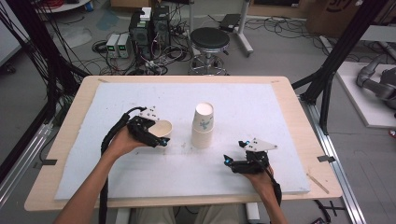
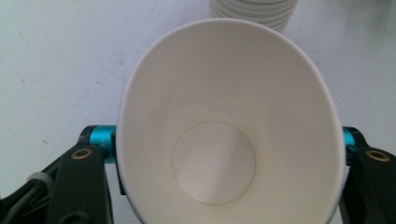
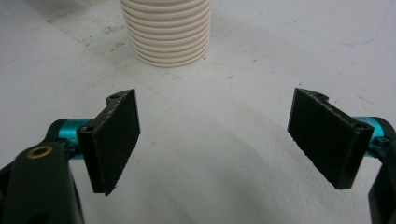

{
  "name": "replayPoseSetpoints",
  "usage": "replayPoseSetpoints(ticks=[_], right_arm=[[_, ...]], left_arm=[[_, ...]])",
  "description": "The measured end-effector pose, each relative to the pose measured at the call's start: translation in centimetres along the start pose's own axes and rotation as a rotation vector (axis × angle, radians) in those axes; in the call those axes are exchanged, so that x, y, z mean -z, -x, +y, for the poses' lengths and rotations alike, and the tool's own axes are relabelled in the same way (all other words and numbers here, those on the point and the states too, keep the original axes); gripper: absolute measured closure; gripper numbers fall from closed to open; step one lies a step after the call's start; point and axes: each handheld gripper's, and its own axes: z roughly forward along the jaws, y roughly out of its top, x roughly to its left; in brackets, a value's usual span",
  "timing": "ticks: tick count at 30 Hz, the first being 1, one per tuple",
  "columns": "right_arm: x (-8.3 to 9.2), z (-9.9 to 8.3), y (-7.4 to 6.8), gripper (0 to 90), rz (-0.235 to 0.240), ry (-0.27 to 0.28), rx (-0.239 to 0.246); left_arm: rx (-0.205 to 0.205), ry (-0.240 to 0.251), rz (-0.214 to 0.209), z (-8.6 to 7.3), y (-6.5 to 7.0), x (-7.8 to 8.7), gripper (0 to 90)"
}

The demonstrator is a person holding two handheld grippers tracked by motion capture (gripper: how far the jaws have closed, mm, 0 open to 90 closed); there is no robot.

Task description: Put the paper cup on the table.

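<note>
My left gripper [image 1: 159,138] pinches a single paper cup [image 2: 229,126] by its side walls, just left of the cup stack [image 1: 203,126]. It's light and easily crushed, already squeezed oval, so I'd grip gently. Its mouth opens upward, axis near upright. My right gripper [image 3: 215,140] is spread, empty.

The cup [image 1: 161,128] is plain white paper, empty, mouth up and squeezed oval (its round base shows inside). At its three o'clock, just apart, stands a stack [image 1: 203,126] of upturned cups.
</note>
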Motion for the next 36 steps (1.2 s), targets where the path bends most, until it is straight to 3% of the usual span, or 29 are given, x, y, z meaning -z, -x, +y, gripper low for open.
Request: replayPoseSetpoints(ticks=[7,21,23,26,29,36], right_arm=[[0.0,0.0,0.0,17.4,0.001,0.002,0.001],[0.1,0.0,0.0,17.4,0.004,0.006,-0.003],[0.1,0.0,0.0,17.4,0.006,0.004,-0.006],[0.1,0.0,0.1,17.5,0.006,0.005,-0.006],[0.1,0.0,0.0,17.4,0.007,0.004,-0.006],[0.0,0.0,0.1,17.5,0.007,-0.002,-0.005]], left_arm=[[0.027,-0.022,0.023,-0.1,-0.2,-0.6,32.1],[0.035,-0.067,0.036,-0.4,-0.6,-1.8,32.1],[0.039,-0.063,0.043,-0.4,-0.5,-2.0,32.2],[0.042,-0.019,0.061,-1.1,-0.3,-2.1,32.3],[0.083,0.037,0.066,-1.8,-0.3,-1.9,32.2],[0.074,0.028,0.075,-1.8,-0.2,-1.9,30.7]])
